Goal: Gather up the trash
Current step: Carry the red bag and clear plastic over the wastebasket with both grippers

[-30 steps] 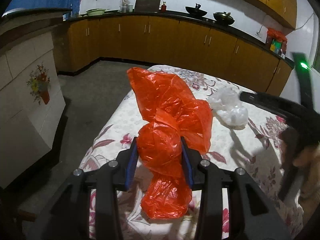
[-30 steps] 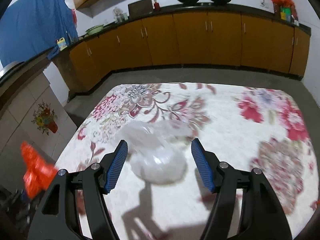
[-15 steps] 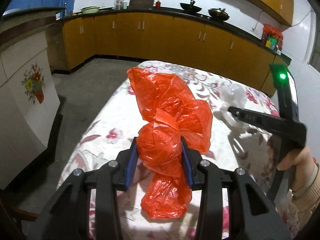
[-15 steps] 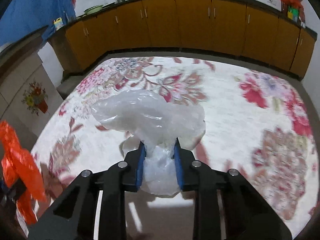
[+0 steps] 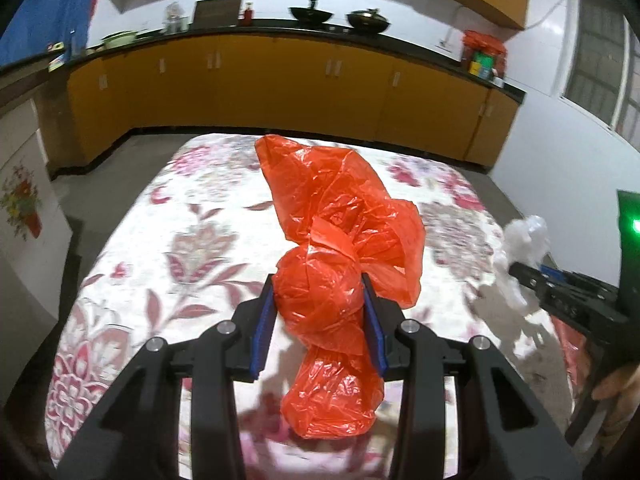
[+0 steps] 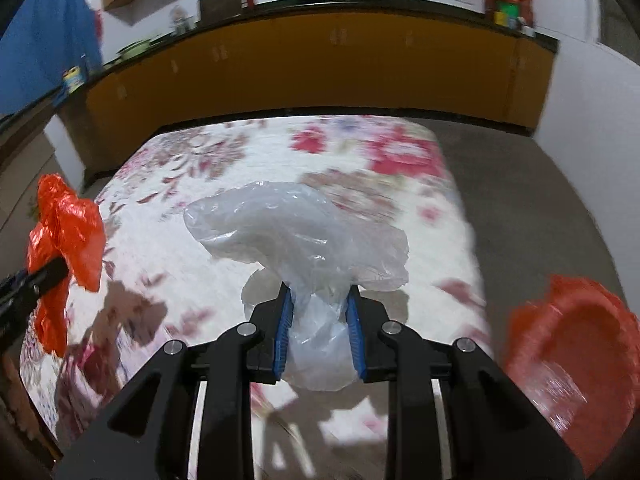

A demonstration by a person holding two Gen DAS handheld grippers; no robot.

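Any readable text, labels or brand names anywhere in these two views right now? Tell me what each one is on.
None can be read.
orange bag in the left gripper: plain, no print.
clear bag in the right gripper: no print visible.
colourful packages on the counter: any print too small and blurred.
small tin on the left counter: label too blurred.
floral tablecloth: pattern only, no words.

A floral cloth (image 5: 192, 248) covers the worktop. Behind it stand orange cabinets (image 5: 280, 84), with two dark woks (image 5: 310, 14) on their black counter (image 5: 420, 58).
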